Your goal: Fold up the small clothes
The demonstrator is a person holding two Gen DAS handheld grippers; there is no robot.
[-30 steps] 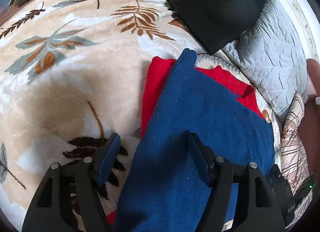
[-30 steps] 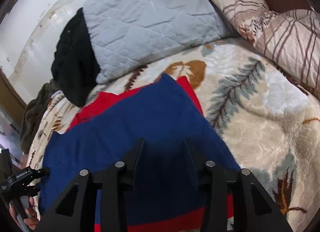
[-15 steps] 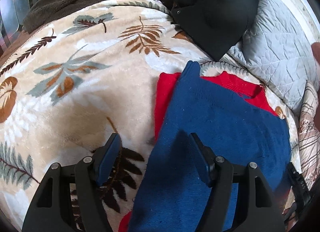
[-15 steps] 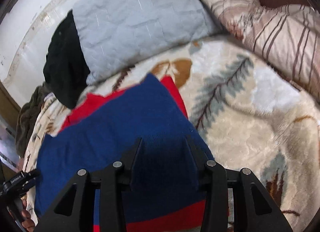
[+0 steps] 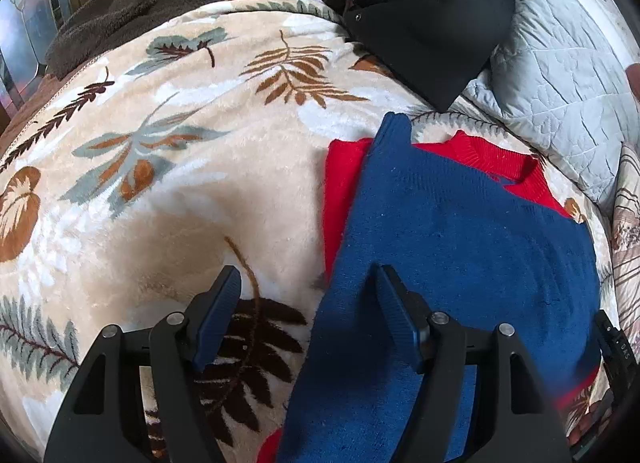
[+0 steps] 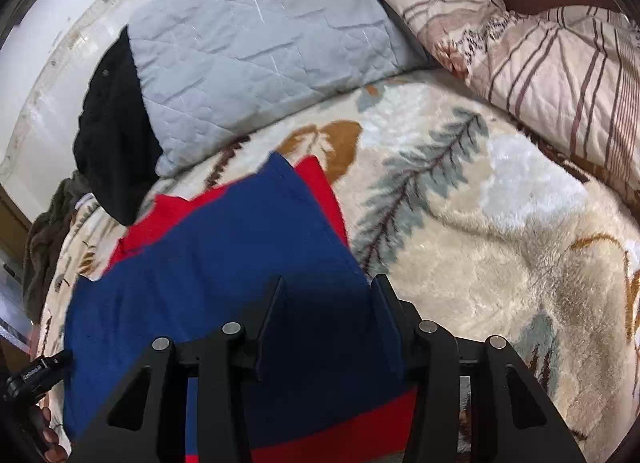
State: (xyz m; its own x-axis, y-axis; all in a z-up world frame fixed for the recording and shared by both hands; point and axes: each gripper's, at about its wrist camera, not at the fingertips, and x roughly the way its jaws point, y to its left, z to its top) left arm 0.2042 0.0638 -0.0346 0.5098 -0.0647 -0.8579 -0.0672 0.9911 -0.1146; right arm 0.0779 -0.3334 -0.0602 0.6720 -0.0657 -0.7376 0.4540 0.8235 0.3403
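Sweater (image 5: pixel 460 247), blue w/ red trim, lies partly folded on leaf-print blanket (image 5: pixel 168 191) of bed, near grey pillow (image 6: pixel 256 39). Left claw (image 5: pixel 308 303): jaws apart, empty, straddling sweater's left edge. Right claw (image 6: pixel 328 315): jaws apart, empty, above blue panel's near-right edge.

Risks (est.):
- Plush blanket pile may get pinched w/ knit; fold drags bedding.
- Grabbing top layer only lets red layer slide; edges misalign.
- Black garment (image 5: pixel 420 11) nearby could snag.

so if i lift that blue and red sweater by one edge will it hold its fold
Probably not: the sweater is soft knit, lying limp on the plush blanket, so it would likely droop and unfold. The fuzzy pile may also drag if pushed.
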